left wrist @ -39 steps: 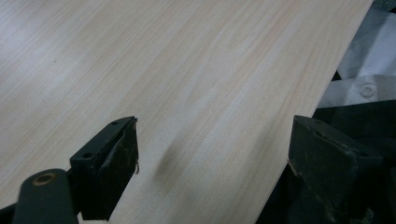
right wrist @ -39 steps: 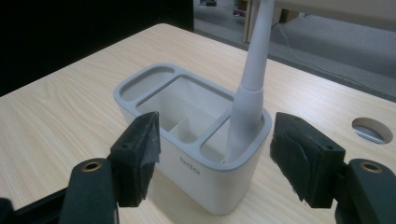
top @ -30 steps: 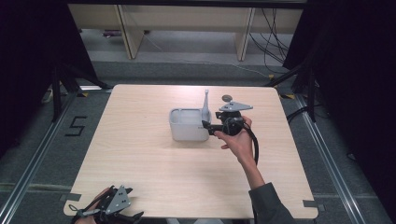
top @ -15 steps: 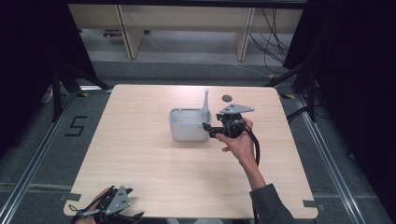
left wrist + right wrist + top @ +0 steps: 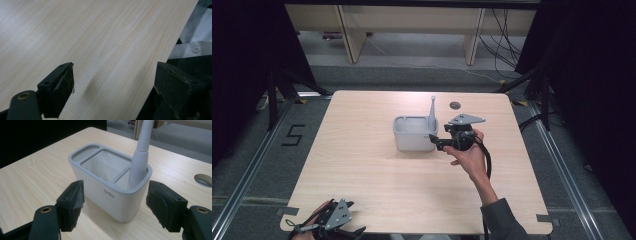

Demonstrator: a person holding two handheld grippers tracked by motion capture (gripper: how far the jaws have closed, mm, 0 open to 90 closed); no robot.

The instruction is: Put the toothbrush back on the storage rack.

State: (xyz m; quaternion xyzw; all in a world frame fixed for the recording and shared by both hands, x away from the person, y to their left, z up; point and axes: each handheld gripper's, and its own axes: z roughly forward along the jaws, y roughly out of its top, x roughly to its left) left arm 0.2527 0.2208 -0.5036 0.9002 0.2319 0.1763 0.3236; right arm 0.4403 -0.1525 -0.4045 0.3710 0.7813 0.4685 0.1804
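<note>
The left gripper (image 5: 354, 234) sat at the table's near-left corner, at about seven o'clock from the middle, its fingers (image 5: 58, 87) spread wide with bare wood between them, pinching and touching nothing. At about three o'clock from the grey holder (image 5: 414, 132), the right gripper (image 5: 435, 141) had its fingers (image 5: 71, 203) well apart; they had just been opening a little further. The holder's near end stood ahead of the gap between them, no pad touching it.

There was one holder, with three compartments visible in the right gripper view: a narrow one at each end and a large one between. One pale utensil handle (image 5: 140, 157) stood nearly upright in the narrow end compartment nearest the right gripper. Two grippers and one round hole (image 5: 455, 105) in the tabletop, at about one o'clock from the holder, completed the count.

The table (image 5: 362, 165) was light wood-grain laminate. Around it lay grey floor with metal rails, dark curtains at both sides, pale shelving and loose cables at twelve o'clock.
</note>
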